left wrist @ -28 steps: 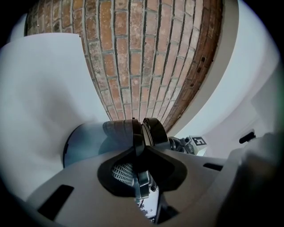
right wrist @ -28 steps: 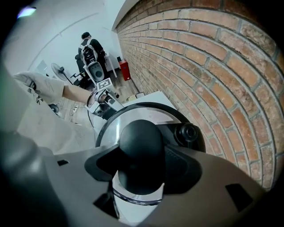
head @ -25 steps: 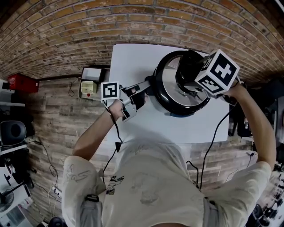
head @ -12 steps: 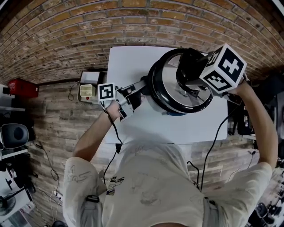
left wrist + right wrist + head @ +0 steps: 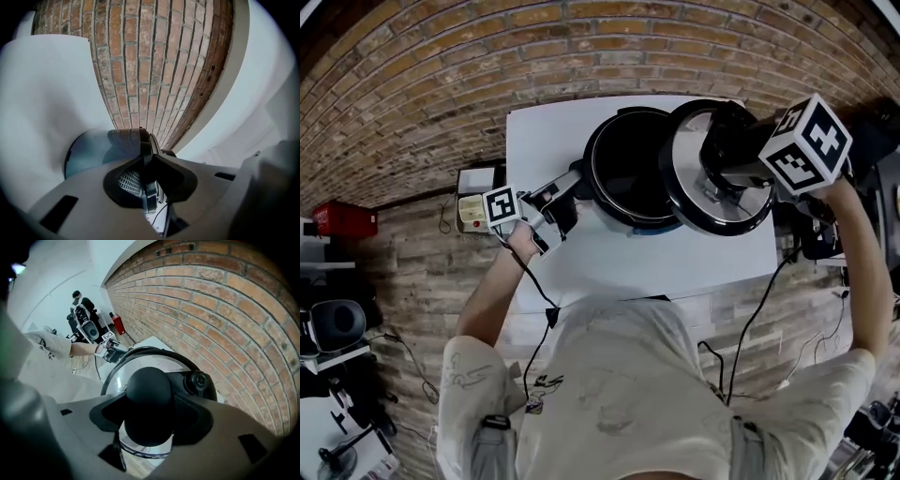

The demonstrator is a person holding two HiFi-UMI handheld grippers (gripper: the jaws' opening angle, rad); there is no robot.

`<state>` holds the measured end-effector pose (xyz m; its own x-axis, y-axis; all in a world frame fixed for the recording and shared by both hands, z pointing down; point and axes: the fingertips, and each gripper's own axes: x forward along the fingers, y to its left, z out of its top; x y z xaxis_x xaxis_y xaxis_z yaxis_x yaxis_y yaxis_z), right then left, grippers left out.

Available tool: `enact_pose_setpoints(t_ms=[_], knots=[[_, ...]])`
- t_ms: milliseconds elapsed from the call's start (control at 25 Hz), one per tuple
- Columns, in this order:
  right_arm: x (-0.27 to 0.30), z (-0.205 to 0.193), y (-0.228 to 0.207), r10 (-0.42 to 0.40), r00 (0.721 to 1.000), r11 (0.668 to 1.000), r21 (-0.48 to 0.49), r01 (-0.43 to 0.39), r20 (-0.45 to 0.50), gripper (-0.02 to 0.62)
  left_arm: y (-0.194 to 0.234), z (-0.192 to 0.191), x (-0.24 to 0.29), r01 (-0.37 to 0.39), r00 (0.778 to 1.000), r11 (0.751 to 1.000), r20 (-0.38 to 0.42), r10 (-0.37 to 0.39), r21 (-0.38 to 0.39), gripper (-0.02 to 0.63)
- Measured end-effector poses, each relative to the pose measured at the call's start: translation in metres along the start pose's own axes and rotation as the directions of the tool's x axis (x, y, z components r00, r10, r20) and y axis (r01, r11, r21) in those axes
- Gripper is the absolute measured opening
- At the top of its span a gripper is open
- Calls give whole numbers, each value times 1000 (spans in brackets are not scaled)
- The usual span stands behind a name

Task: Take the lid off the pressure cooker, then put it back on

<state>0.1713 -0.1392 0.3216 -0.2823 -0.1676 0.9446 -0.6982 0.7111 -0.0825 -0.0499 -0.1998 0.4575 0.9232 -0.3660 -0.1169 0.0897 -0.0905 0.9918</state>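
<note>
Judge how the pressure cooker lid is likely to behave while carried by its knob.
The lid looks like thick metal, so it is probably stiff and fairly heavy. Held by the right gripper only at the round knob, it may swing or tilt. The smooth knob could slip in the jaws.

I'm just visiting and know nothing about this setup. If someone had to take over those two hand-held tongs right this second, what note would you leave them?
Left tongs: shut on the side handle of the pot, which stands on the white table.
Right tongs: shut on the black knob of the lid.
Lid: off the pot and held to its right; in the head view its edge overlaps the pot's right rim. The pot is open.
Done: lid taken off.
Left: put the lid back on the pot, then let go.
</note>
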Motion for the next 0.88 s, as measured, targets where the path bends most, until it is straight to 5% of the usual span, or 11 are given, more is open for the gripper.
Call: enact_pose_setpoints(t_ms=[560, 880], knots=[[-34, -133, -19, -49, 999, 955, 292, 47, -3, 290, 3, 4, -3, 3, 999, 1000, 38, -2, -22, 71], [-13, -174, -19, -25, 999, 938, 344, 34, -30, 290, 3, 2, -2, 9, 999, 1000, 48, -8, -22, 71]])
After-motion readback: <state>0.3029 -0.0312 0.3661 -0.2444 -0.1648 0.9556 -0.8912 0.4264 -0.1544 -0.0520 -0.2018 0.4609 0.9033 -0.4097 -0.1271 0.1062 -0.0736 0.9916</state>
